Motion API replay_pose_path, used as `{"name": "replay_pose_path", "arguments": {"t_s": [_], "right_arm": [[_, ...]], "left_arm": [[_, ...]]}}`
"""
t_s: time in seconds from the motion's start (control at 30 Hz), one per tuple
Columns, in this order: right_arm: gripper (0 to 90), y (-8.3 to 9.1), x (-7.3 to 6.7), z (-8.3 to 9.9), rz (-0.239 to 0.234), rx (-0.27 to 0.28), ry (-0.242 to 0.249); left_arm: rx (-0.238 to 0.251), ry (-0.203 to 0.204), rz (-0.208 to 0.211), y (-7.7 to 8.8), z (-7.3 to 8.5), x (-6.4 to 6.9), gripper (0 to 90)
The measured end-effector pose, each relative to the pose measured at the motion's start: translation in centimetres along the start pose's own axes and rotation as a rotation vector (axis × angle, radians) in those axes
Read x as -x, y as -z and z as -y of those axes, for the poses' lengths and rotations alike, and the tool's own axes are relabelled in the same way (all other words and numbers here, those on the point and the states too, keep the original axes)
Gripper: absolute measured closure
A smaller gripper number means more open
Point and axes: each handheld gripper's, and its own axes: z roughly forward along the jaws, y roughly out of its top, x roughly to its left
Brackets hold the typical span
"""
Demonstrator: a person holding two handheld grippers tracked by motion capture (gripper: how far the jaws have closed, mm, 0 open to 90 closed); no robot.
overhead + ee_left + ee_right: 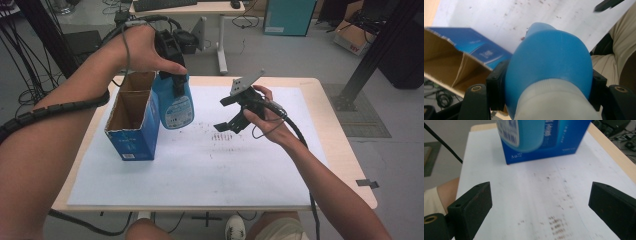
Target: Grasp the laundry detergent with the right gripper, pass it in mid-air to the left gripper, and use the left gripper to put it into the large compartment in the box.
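1. The near part of the white sheet (200, 175) on the tabletop (345, 150) is bare, with lots of room to move.
2. The right gripper (226, 125) hangs over the middle, its fingers spread wide with nothing between them.
3. The blue box (132, 120) stands open-topped at the left.
4. The left gripper (176, 75) pinches the blue bottle (172, 102) near its top, up in the air, just beside the box.

White sheet (200, 170) w/ dark smudges on wood table (335, 145); 2nd desk (200, 7) w/ keyboard (165, 4) behind; teal box (290, 16), cardboard box (352, 37) on floor.
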Motion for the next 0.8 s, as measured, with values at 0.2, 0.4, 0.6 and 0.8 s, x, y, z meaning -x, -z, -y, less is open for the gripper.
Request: {"name": "replay_pose_path", "arguments": {"t_s": [0.2,0.4,0.6,0.8], "right_arm": [[5.1,2.5,1.2,0.6,0.042,-0.035,0.002],[5.2,5.1,1.8,0.9,0.095,-0.092,-0.019],[5.5,7.4,2.1,0.9,0.140,-0.119,-0.025],[5.8,8.9,2.2,0.8,0.162,-0.148,-0.033]], "left_arm": [[0.011,0.121,-0.025,1.6,0.9,-1.3,35.9],[0.042,0.249,-0.018,3.8,2.1,-2.6,36.0],[0.083,0.381,-0.023,6.2,3.4,-3.8,35.9],[0.088,0.472,-0.028,7.7,4.3,-4.6,35.9]]}}
